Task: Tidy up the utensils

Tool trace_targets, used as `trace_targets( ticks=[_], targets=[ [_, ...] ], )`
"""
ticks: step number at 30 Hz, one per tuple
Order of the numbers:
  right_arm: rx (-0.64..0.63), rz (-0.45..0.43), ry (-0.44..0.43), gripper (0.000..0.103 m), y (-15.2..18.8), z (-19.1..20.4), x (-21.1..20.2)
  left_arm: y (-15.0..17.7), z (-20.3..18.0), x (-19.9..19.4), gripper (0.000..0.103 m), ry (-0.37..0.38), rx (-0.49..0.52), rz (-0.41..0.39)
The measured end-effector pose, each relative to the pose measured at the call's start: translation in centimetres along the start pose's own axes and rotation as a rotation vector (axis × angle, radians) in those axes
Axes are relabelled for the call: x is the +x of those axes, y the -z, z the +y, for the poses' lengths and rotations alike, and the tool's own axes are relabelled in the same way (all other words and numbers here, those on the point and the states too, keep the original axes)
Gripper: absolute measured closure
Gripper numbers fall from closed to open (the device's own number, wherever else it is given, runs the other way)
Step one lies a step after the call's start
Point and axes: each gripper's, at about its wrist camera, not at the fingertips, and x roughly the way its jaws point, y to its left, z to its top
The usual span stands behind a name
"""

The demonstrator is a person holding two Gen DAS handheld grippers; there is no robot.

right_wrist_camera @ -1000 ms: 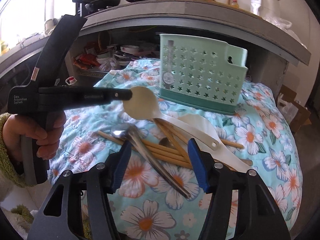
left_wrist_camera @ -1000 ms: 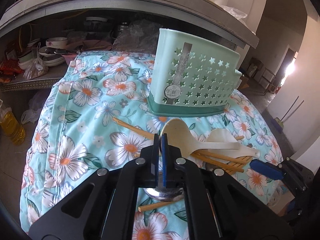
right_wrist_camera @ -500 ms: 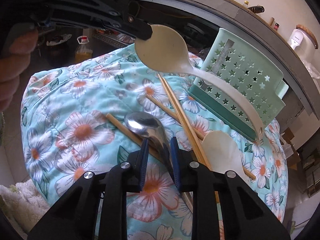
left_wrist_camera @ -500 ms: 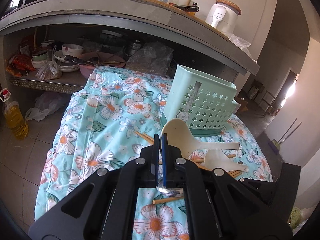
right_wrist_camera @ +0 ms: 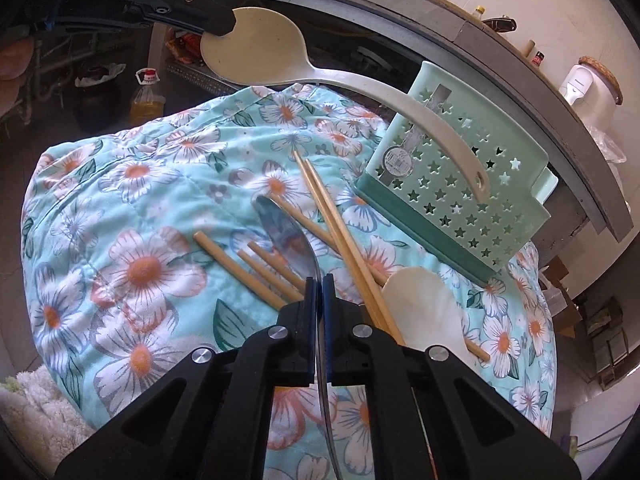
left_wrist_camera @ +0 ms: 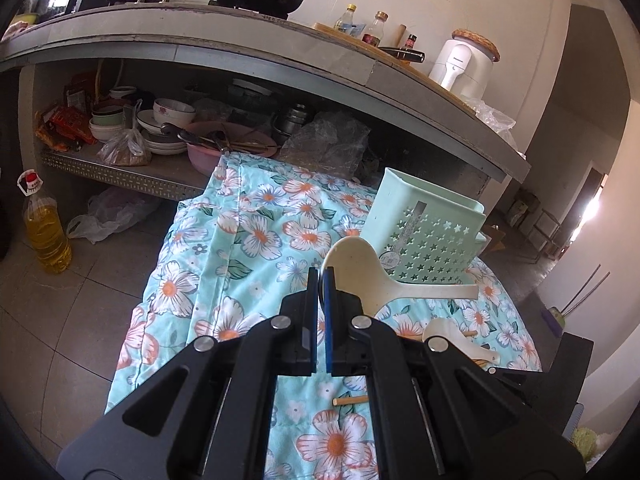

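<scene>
My left gripper (left_wrist_camera: 319,276) is shut on the bowl edge of a cream plastic rice spoon (left_wrist_camera: 362,272) and holds it in the air, handle pointing right toward the green star-holed utensil basket (left_wrist_camera: 424,236). In the right wrist view the same spoon (right_wrist_camera: 256,54) hangs above the cloth, its handle in front of the basket (right_wrist_camera: 460,184). My right gripper (right_wrist_camera: 319,280) is shut on a metal spoon (right_wrist_camera: 286,234) at its neck. Several wooden chopsticks (right_wrist_camera: 336,232) and a second cream spoon (right_wrist_camera: 416,304) lie on the floral cloth (right_wrist_camera: 140,200).
A concrete counter (left_wrist_camera: 240,48) with a shelf of bowls and bags (left_wrist_camera: 160,128) stands behind the cloth-covered table. An oil bottle (left_wrist_camera: 44,232) stands on the tiled floor at left. A white appliance (left_wrist_camera: 466,64) sits on the counter.
The left gripper has lifted the cream spoon well above the cloth. The right gripper has closed from open onto the metal spoon.
</scene>
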Motion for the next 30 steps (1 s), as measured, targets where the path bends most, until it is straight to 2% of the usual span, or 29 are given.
trace_targets(
  ticks=[7,11,16,23,30],
  targets=[
    [0.064,-0.07,-0.029,0.101,-0.1,-1.4,-2.7,-1.6,-0.8,-2.2,0.102,-0.005,0.009,-0.088],
    [0.091,-0.099,-0.043,0.101,0.0,-1.9,-3.8,-3.5,-1.8,-3.4,0.102,-0.005,0.038,-0.159],
    [0.131,-0.138,-0.064,0.101,0.2,-2.9,-5.2,-5.7,-3.5,-3.6,0.102,-0.029,0.099,-0.206],
    [0.181,-0.204,-0.077,0.101,0.2,-4.7,-7.2,-9.1,-7.9,-3.1,0.102,-0.191,0.358,-0.277],
    [0.196,-0.246,-0.094,0.101,0.6,-5.0,-8.3,-12.2,-11.9,0.5,0.102,-0.344,0.666,-0.249]
  ],
)
